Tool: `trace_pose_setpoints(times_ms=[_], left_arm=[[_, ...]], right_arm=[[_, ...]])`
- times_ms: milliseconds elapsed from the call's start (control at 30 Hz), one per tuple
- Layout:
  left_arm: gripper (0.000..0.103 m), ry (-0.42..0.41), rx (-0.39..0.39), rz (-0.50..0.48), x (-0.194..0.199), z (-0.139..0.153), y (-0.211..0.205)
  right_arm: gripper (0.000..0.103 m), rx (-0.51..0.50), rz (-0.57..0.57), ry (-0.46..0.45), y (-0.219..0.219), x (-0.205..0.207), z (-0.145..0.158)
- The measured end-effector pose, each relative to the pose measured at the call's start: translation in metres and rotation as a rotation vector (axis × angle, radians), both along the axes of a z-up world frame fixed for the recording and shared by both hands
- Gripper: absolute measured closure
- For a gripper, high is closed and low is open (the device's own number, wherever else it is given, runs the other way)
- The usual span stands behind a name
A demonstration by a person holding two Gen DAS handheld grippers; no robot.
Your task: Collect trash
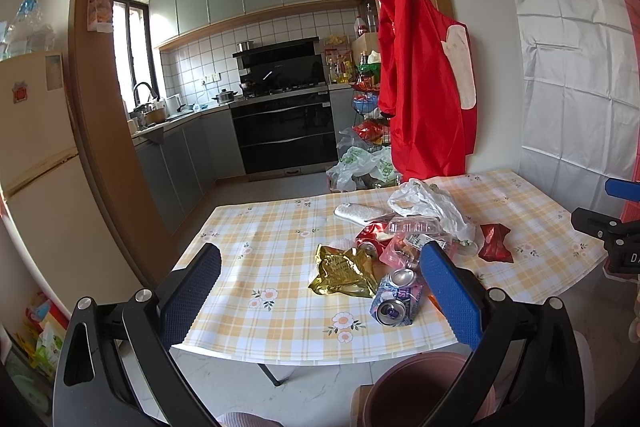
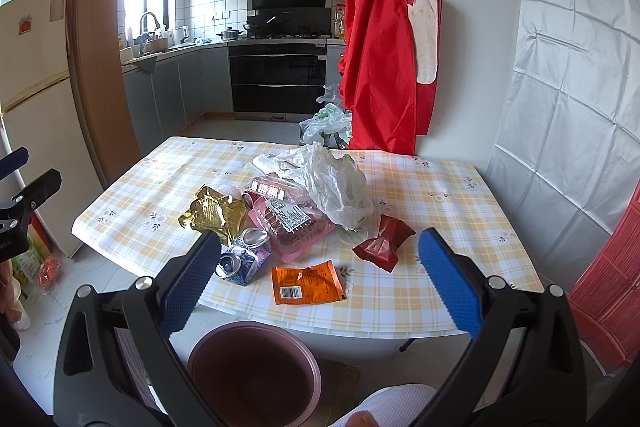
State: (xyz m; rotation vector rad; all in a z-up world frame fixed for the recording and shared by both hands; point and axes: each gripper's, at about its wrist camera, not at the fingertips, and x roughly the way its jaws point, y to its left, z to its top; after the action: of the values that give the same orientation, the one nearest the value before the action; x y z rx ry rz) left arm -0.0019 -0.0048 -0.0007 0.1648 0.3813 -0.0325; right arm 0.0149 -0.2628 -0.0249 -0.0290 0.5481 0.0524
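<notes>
Trash sits heaped mid-table on the yellow checked tablecloth (image 2: 420,187): crumpled gold foil wrapper (image 2: 212,213), two crushed blue-and-white drink cans (image 2: 244,257), pink clear plastic clamshell tray (image 2: 298,227), thin white plastic bag (image 2: 332,187), dark red foil packet (image 2: 384,241), flat orange sachet (image 2: 306,283) nearest the edge. A round mauve plastic bin (image 2: 256,371) stands on the floor below the near table edge.

Left gripper (image 1: 320,297): jaws wide apart, holding nothing. Right gripper (image 2: 320,283): same, wide and empty, hovering short of the table.

Risks, judged: the flat sachet gives the pads little to pinch and may slide off the edge; the cans touch each other, so grabbing one may roll the other; the bag could drag neighbours along.
</notes>
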Motion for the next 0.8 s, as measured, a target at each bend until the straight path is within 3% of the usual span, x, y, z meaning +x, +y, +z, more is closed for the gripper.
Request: trace_pose_setpoints(times_ms=[800], left_arm=[[0.005,0.0,-0.002,0.0,-0.0014,0.0021,-0.0017]], right_arm=[[0.006,0.005,0.0,0.004,-0.0028,-0.0007,0.0002]])
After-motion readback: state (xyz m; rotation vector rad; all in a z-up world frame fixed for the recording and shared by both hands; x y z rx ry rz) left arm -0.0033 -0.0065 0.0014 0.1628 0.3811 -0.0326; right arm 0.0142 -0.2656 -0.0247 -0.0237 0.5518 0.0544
